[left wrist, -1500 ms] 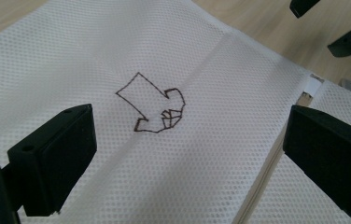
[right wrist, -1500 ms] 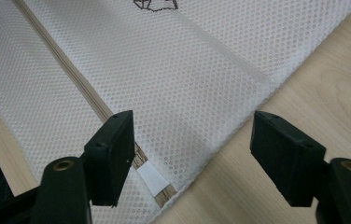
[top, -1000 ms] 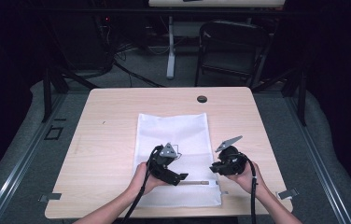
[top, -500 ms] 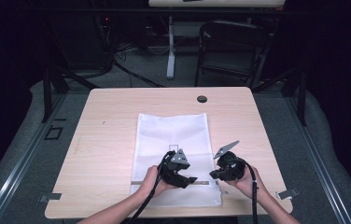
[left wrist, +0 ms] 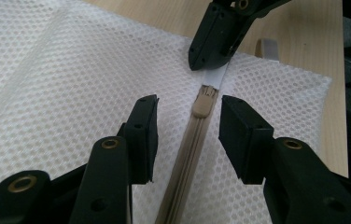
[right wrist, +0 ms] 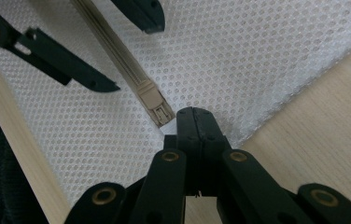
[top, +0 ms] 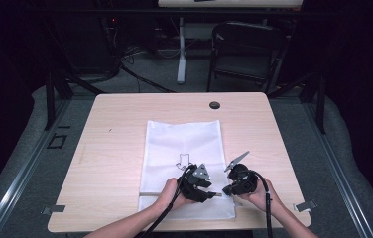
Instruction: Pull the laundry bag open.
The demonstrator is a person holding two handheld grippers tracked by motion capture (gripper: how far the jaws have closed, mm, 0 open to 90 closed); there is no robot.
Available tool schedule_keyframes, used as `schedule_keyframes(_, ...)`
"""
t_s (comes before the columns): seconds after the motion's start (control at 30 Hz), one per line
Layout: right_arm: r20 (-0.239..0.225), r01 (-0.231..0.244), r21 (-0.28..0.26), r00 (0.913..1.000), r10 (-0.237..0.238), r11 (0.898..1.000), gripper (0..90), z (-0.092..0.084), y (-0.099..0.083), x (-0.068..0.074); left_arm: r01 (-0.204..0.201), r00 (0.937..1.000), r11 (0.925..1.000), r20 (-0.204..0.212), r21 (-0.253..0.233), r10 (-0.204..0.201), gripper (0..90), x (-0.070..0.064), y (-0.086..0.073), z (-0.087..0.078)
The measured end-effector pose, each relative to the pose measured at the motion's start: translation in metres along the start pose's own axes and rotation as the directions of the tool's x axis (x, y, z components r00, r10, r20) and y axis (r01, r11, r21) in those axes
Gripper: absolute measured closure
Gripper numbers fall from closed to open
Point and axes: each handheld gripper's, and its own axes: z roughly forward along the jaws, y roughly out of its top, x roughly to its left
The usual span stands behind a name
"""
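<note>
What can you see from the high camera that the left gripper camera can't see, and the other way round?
High view alone: the whole table, the black chair behind it, both hands, and a small drawing on the white mesh bag. Left gripper view alone: the beige zipper pull lying between the left gripper's open jaws. Both: the bag, and the right gripper pressed at the zipper's end.

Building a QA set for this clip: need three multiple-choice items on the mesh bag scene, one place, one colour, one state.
1. Where does the beige zipper slider of the white mesh laundry bag sit?
A. between the left gripper's open jaws
B. off the bag
C. at the table's far edge

2. What colour is the zipper tape?
A. red
B. beige
C. blue

3. How do the right gripper's jaws stand?
A. wide open
B. shut at the zipper's end
C. around a cup

Key: 1 A, the slider lies in the gap, untouched; 2 B, tan teeth; 3 B, pads meet there.
</note>
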Motion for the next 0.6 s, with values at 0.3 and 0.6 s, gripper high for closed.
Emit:
schedule_keyframes(0.3, -0.019, -0.002, -0.001, 0.9998, 0.002, 1.000, 90.0, 0.000, -0.001, -0.003, -0.026, 0.9995, 0.9994, 0.017, 0.022, 0.025, 68.4, -0.001, 0.004, 0.012)
schedule_keyframes(0.6, -0.033, -0.041, -0.025, 0.9986, 0.040, 0.999, 90.0, 0.002, -0.002, -0.004, -0.043, 0.9985, 0.9989, 0.035, 0.017, 0.043, 79.6, -0.001, 0.006, 0.014)
